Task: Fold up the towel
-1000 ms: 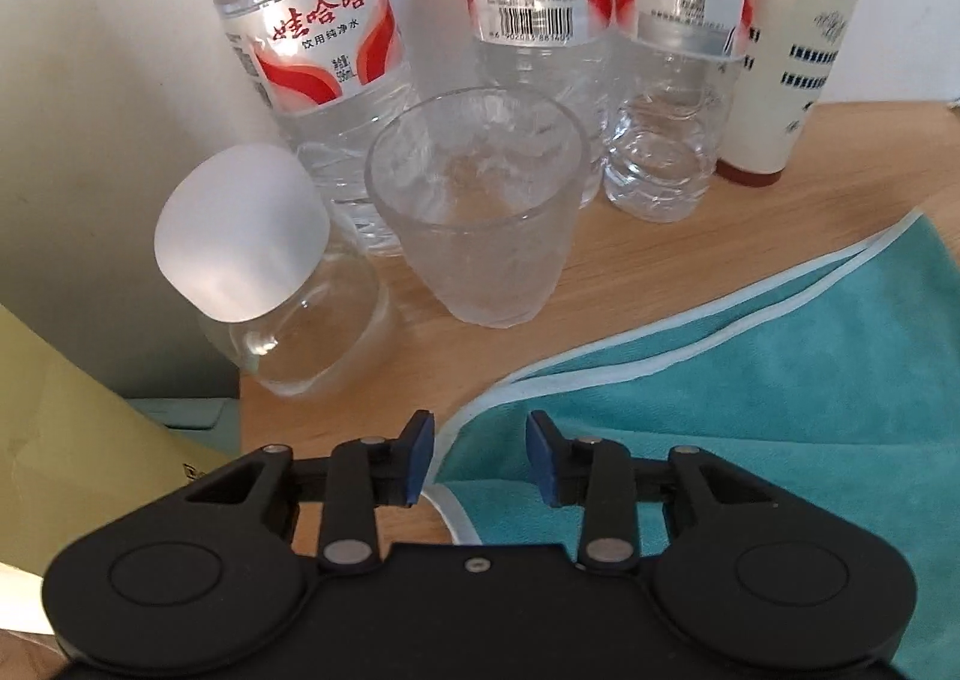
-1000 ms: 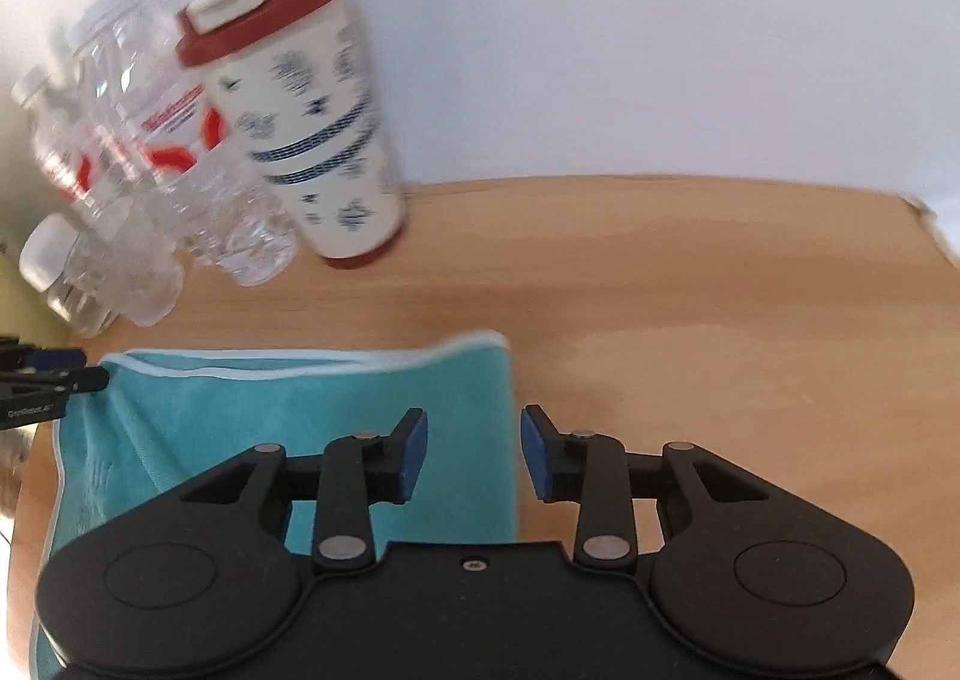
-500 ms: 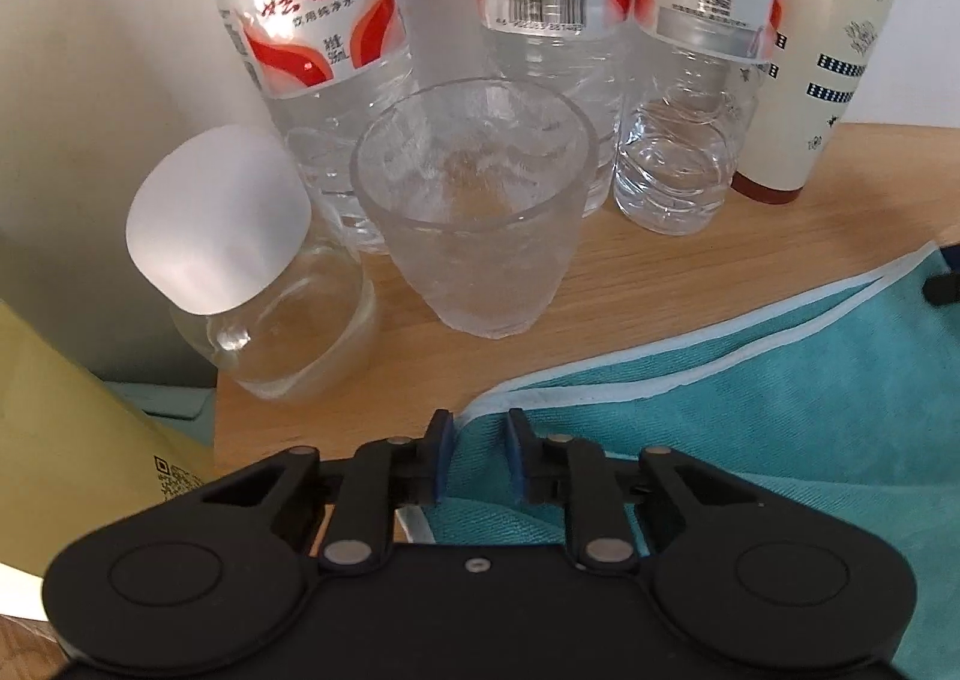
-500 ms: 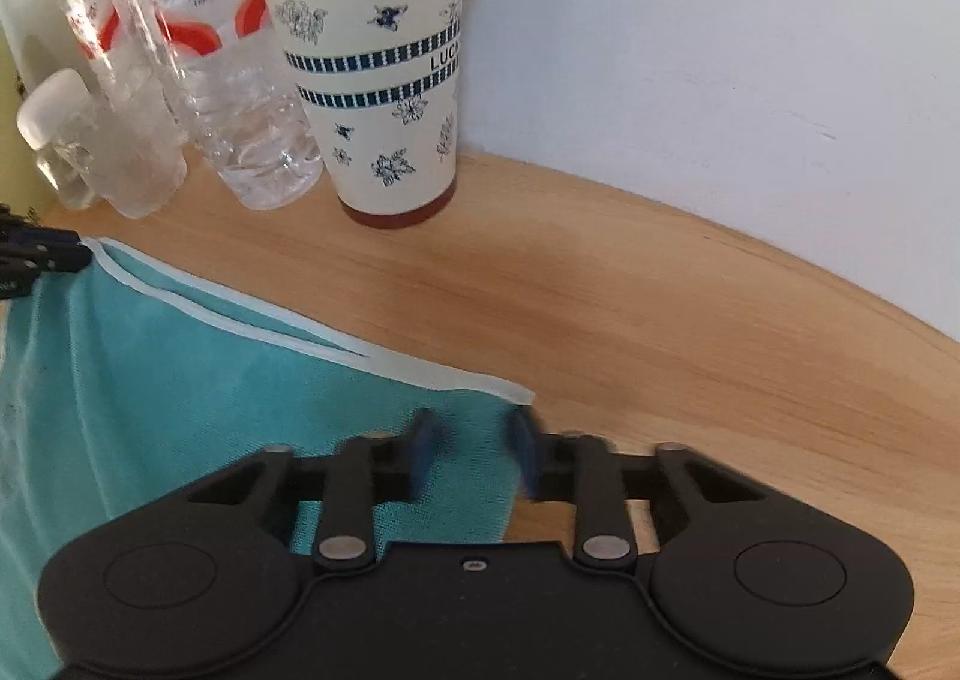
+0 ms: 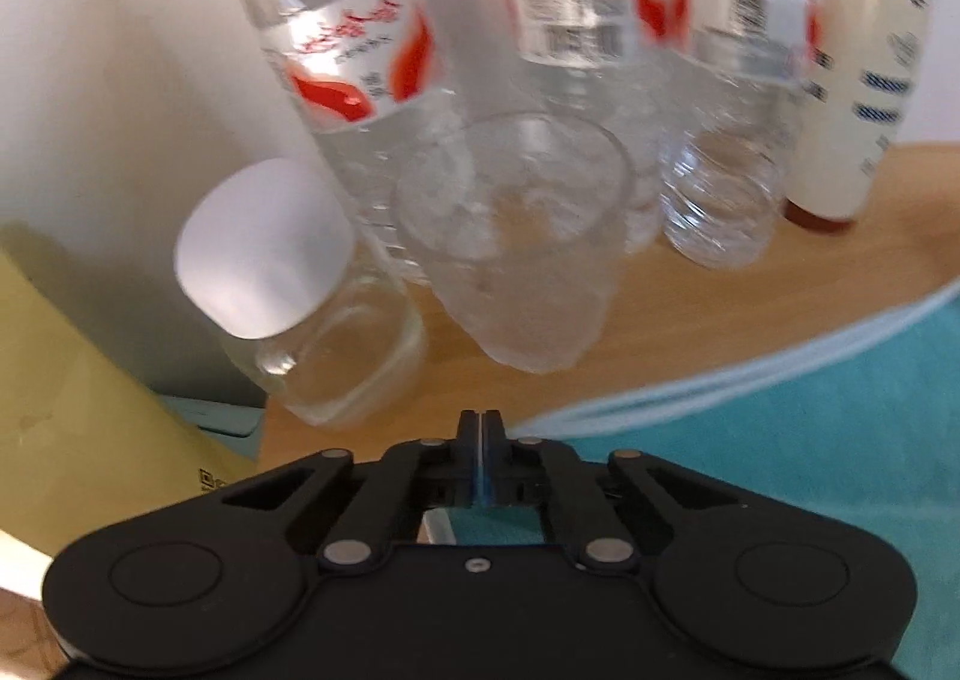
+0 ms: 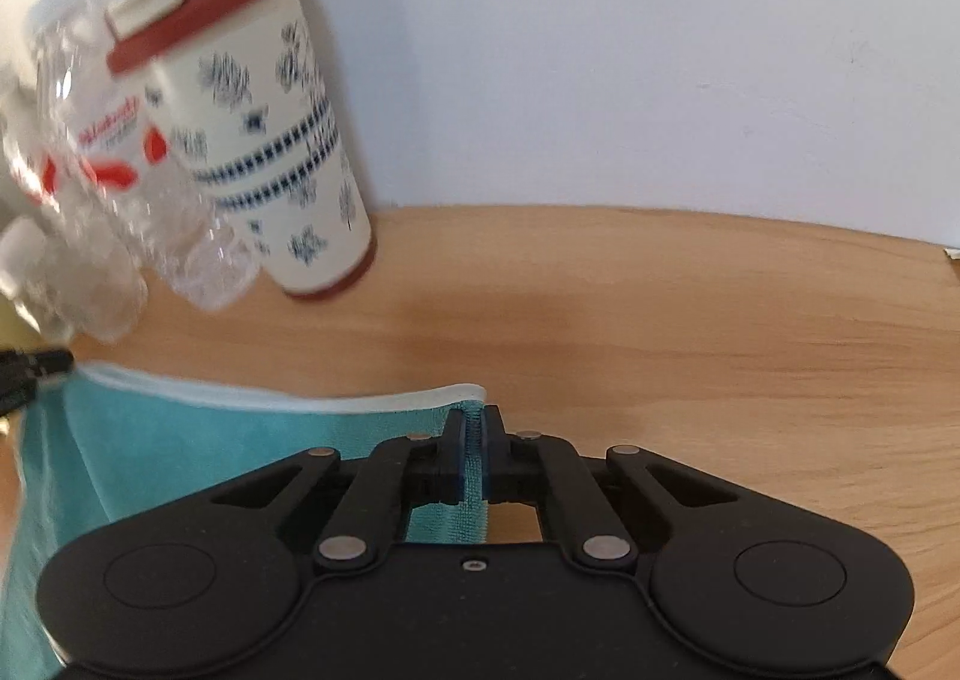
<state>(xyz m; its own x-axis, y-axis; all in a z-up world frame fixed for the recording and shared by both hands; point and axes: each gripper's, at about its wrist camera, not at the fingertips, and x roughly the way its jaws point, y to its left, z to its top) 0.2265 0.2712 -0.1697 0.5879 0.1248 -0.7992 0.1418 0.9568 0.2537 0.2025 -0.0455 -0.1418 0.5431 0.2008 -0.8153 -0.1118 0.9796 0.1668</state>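
I have the right gripper [image 6: 474, 417] clamped on one corner of the teal towel [image 6: 180, 440] lying on the wooden table [image 6: 690, 320], and the left gripper [image 5: 480, 421] pressed together at another corner, near the glass [image 5: 516, 236].

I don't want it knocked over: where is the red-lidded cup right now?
The red-lidded cup stands on the wooden table against the wall, upper left in the right wrist view, just right of the water bottles, beyond the towel.
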